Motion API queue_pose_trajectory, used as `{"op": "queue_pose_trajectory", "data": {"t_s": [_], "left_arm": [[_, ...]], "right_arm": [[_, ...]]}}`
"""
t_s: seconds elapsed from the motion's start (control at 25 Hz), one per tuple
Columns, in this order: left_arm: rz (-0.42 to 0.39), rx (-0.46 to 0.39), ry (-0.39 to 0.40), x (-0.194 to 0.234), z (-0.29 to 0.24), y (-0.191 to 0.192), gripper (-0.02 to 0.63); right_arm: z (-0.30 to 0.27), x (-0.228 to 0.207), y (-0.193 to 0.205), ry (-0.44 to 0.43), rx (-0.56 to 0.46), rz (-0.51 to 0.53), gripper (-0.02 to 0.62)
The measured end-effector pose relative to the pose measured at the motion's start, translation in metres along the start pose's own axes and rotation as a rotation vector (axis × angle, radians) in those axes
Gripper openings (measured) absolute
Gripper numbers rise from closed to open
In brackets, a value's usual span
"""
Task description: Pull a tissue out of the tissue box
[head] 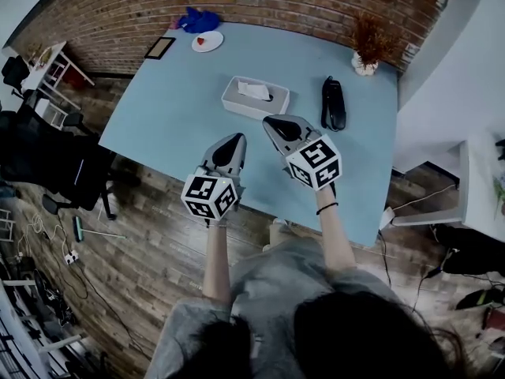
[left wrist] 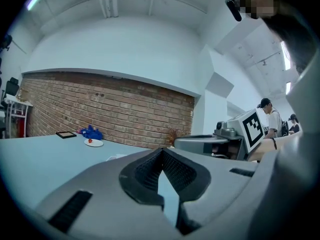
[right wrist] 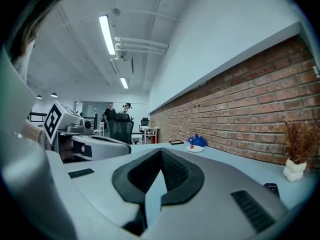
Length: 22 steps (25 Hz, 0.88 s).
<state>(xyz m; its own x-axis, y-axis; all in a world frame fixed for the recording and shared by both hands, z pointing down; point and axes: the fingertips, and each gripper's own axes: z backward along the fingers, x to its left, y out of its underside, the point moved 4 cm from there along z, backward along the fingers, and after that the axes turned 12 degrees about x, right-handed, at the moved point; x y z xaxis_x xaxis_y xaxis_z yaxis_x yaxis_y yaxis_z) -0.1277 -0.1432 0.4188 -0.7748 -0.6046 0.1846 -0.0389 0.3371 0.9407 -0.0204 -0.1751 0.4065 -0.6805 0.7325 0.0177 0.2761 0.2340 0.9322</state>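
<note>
**Blue counter (head: 173, 125), tissue box (head: 254, 97) waiting, both tongs closed**

A pale blue counter is standing against a brick wall (head: 237, 6) in an office room; the white tissue box is sitting near the middle of it, and one tissue (head: 254, 90) is sticking up out of the slot on top; a black handset (head: 333, 103) is lying just beside the box on its right; a plate (head: 207, 41) is sitting at the far edge.

The person is holding both tongs over the near side of the counter and pointing them toward the box; the left tongs (head: 235, 139) are hanging short of the box and a bit to its left; the right tongs (head: 272, 121) are hovering nearer, close by the box's front edge; both pairs are pressed together at the tips, and nothing is sitting between them.

Here is what could be going wrong next, I think; closed tongs reaching the tissue would only be poking it down into the slot, so one pair needs to be spreading first; the box looks light, so a pull could be dragging or lifting the whole box unless the other tongs are holding it down; a pinch on just a thin corner could be tearing the tissue; a wide swing of the right tongs could be knocking the handset.
</note>
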Motion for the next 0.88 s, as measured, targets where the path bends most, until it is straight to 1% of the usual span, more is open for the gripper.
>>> {"op": "queue_pose_trajectory", "data": {"t_s": [0.24, 0.44, 0.56, 0.72, 0.88], "left_arm": [[0.02, 0.036, -0.01, 0.02, -0.03, -0.002, 0.003], [0.035, 0.078, 0.015, 0.04, -0.05, 0.001, 0.003], [0.06, 0.098, 0.02, 0.053, -0.062, 0.004, 0.003], [0.081, 0.146, 0.054, 0.065, -0.078, 0.014, 0.003], [0.098, 0.176, 0.063, 0.082, -0.089, 0.02, 0.003]], "right_arm": [[-0.023, -0.03, 0.004, -0.005, 0.052, -0.001, -0.002], [-0.047, -0.046, 0.006, 0.012, 0.091, -0.006, -0.002], [-0.062, -0.057, 0.009, 0.027, 0.122, -0.014, -0.002], [-0.078, -0.07, 0.013, 0.029, 0.161, -0.017, -0.002], [-0.099, -0.085, 0.015, 0.033, 0.206, 0.026, -0.002]]}}
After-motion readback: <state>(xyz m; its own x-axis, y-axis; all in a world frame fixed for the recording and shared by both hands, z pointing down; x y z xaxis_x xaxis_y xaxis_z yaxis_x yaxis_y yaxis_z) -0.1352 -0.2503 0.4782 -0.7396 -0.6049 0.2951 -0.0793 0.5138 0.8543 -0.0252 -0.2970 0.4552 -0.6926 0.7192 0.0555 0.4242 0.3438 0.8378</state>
